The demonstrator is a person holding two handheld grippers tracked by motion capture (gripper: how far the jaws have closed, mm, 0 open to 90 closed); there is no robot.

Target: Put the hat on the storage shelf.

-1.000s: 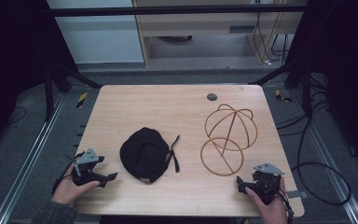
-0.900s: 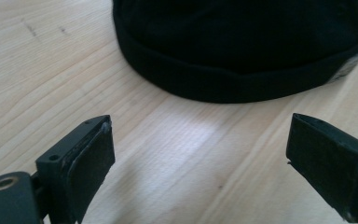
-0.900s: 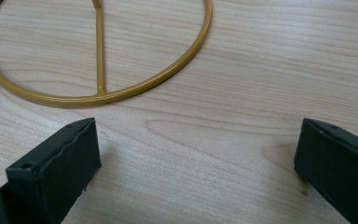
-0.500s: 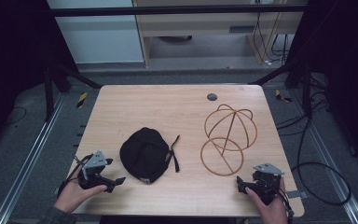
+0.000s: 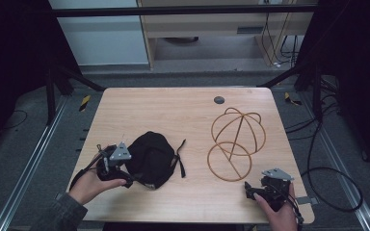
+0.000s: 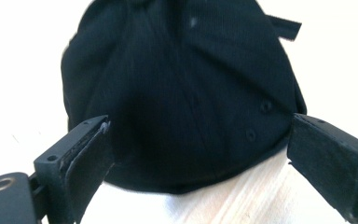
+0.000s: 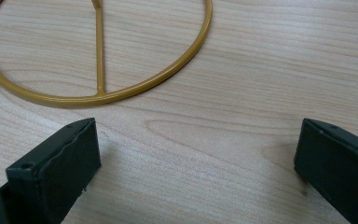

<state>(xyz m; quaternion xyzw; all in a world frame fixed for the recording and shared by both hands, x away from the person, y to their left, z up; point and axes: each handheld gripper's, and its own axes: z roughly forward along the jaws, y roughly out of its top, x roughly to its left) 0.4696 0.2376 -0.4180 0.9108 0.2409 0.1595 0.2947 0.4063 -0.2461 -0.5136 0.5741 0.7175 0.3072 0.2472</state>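
On the wooden tabletop [image 5: 173,110], near its front left part, lies a black cap [image 5: 151,159]. It is soft and round, and a black strap [image 5: 179,156] sticks out from its right side. The left gripper [image 5: 125,179] is right beside the cap, at the cap's left side, held in the person's left hand [image 5: 94,183]. From the left gripper view, its two black jaws are spread wide, one on each side of the cap [image 6: 182,93]. The cap's edge sits between them, but the jaws are not squeezing it, and I cannot tell if they touch the cloth.

Near the right side of the tabletop stands a golden wire stand [image 5: 236,137]. It has a round ball shape made of thin hoops and a flat ring at the bottom. The right gripper [image 5: 247,191] is close to the front right corner, held in the person's right hand [image 5: 277,214]. Its jaws are spread wide too, with only bare wood between them. The ring of the wire stand [image 7: 98,56] lies just ahead of those jaws, not touching them.

A small dark round spot [image 5: 218,100] sits near the far edge of the tabletop
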